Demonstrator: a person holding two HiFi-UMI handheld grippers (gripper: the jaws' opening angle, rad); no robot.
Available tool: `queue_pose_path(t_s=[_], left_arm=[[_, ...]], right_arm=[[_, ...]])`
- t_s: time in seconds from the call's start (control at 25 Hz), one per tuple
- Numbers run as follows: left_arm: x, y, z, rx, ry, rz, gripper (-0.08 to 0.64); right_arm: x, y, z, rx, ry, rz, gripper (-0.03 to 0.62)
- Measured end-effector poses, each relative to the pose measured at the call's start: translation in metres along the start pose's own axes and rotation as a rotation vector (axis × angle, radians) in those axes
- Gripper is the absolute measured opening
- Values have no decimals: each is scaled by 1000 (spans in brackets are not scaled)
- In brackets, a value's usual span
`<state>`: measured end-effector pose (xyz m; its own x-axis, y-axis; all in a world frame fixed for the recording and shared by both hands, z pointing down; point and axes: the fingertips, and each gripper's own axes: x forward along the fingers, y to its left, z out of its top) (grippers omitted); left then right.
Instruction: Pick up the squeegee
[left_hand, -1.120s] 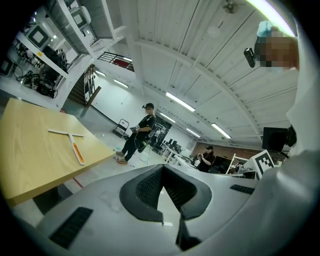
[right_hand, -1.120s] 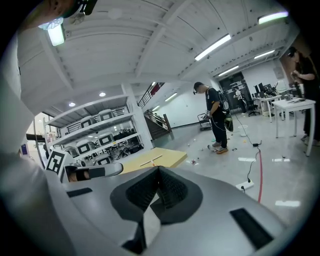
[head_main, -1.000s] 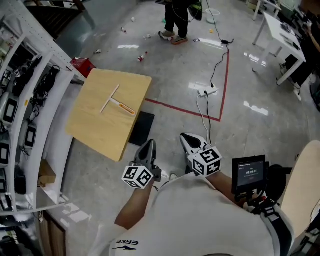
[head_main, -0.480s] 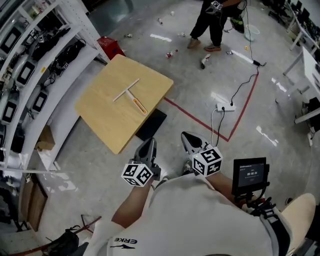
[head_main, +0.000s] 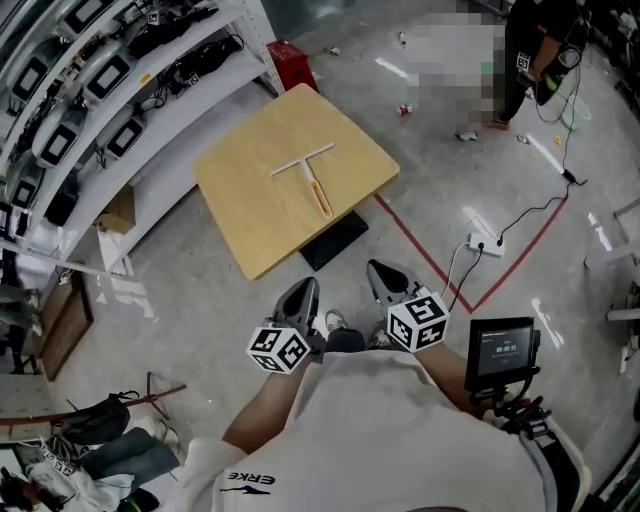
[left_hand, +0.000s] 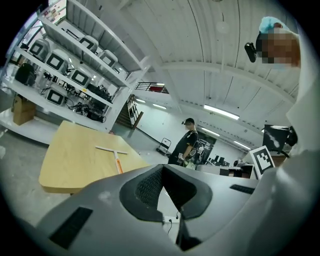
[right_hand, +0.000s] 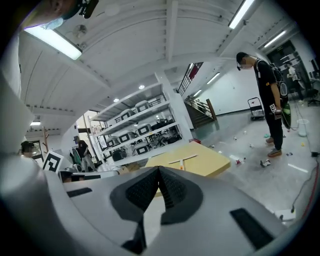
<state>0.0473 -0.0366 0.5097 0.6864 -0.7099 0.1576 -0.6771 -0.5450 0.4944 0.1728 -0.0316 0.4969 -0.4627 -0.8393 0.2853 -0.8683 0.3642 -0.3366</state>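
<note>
Near middle of worktop (head_main: 245, 205), squeegee (head_main: 311, 178) lay flat, orange handle toward worktop's near edge. L tool (head_main: 303, 294) & R tool (head_main: 384, 274) hung well short of worktop, each w/ jaws together, nothing between.

Shelving (head_main: 160, 110) cut off by left edge; squeegee (head_main: 313, 181) blade detail too small.
</note>
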Motion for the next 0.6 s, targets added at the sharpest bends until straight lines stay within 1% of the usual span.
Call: queue_pose_path(t_s=[0.2, 0.36, 0.6], left_arm=[[5, 20, 12, -7, -21, 35, 3], [19, 38, 21, -16, -37, 43, 3], [45, 84, 45, -35, -65, 56, 4]], right_arm=[[28, 7, 3, -7, 21, 39, 5], [52, 1, 6, -22, 41, 40, 5], [110, -5, 26, -62, 56, 43, 5]])
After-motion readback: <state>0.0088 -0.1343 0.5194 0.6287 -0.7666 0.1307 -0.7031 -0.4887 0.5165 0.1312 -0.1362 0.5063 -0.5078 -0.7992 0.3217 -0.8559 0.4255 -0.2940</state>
